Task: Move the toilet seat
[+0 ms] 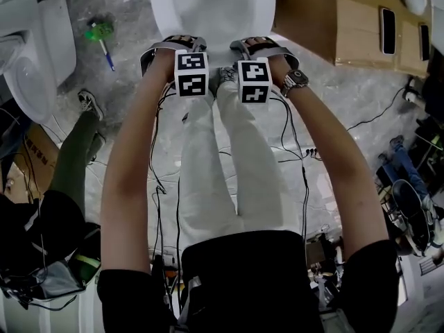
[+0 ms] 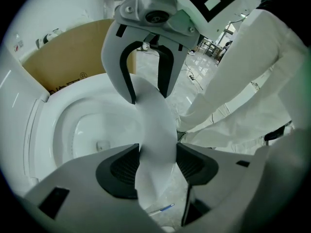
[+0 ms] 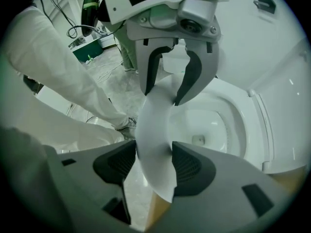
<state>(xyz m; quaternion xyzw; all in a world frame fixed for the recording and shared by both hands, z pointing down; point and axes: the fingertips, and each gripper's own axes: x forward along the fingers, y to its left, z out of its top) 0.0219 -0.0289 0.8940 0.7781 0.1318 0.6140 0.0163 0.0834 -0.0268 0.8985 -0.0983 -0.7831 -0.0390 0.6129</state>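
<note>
The white ceramic toilet (image 1: 211, 9) stands right in front of you, with its bowl open. Its white plastic seat (image 2: 156, 123) sits above the bowl's front rim. Your left gripper (image 2: 156, 163) and right gripper (image 3: 154, 163) clench its front edge side by side.

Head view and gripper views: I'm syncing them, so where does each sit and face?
Head view: on the head, steeply down onto toilet, both forearms, legs, left gripper, right gripper.
Left gripper view: rides the left gripper, along jaws clamping the toilet seat; trouser leg.
Right gripper view: likewise, on the right gripper.
Shared: toilet seat, bowl.
</note>
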